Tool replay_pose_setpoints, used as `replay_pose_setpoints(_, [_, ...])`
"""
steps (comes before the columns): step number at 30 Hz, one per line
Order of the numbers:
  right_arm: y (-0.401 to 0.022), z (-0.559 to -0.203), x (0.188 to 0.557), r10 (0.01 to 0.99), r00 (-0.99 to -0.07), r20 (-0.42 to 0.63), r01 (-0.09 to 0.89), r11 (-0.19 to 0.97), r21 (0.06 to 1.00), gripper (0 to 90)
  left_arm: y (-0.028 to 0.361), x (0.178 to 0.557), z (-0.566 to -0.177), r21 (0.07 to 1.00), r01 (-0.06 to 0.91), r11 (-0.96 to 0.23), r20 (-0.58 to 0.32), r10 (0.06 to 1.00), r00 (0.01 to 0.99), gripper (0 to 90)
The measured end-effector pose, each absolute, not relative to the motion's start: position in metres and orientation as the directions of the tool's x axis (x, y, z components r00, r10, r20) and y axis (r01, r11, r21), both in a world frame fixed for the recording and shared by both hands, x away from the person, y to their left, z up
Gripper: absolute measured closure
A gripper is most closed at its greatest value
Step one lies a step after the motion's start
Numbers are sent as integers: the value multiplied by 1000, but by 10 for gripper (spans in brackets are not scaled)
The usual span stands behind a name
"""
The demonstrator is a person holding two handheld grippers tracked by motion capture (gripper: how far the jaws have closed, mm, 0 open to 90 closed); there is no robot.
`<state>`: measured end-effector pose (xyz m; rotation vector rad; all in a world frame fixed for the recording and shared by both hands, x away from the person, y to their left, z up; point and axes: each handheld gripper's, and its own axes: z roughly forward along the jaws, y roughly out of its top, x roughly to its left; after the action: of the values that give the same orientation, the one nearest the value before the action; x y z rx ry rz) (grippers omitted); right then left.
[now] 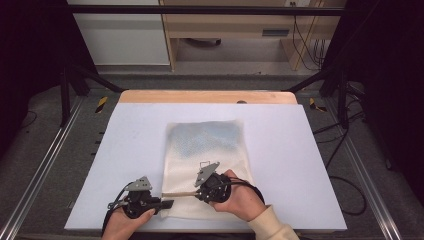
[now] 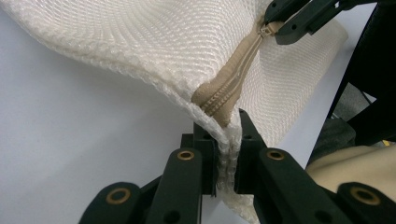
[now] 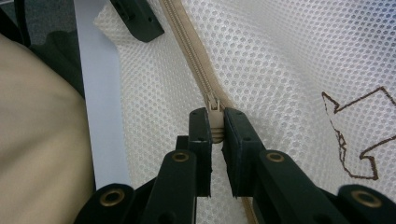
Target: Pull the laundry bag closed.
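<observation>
So the white mesh laundry bag point(image 1: 205, 160) was lying flat in the middle of the pale tabletop point(image 1: 300, 150), long side running away from the person, with something bluish showing through the mesh at its far end. The tan zipper point(image 1: 180, 194) ran along the near edge of the bag, stretched between the two claws. The left claw point(image 1: 167, 203) sat at the bag's near left corner, jaws nearly together and clamped on the bag's seamed edge right where the zipper tape ended; in the left gripper view you could see the mesh point(image 2: 154, 42) bunched up and lifted off the tabletop point(image 2: 70, 140) there, with the zipper point(image 2: 233, 84) rising away toward the other claw at the top right. The right claw point(image 1: 199, 192) was a little further along the same edge, pointing left toward the first one, and its jaws were pinched narrow on the small zipper pull point(image 3: 215, 116), pads pressing it from both sides. In the right gripper view the closed zipper teeth point(image 3: 187, 51) ran up and away from the pull toward the left claw's black tip point(image 3: 137, 21), and a brown outlined design point(image 3: 355, 135) was printed on the mesh to the right. A cream sleeve point(image 1: 270, 225) covered the person's right forearm, both hands low at the near tabletop edge
</observation>
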<state>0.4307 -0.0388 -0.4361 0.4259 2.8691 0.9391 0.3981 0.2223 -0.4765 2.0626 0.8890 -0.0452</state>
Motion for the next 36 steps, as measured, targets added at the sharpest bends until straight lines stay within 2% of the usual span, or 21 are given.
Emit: replay_pose_setpoints(36, [-61,-434,430,330,-944,10,267,744,612,822,222,397,-475,706,601,-374,-332,574,748,824])
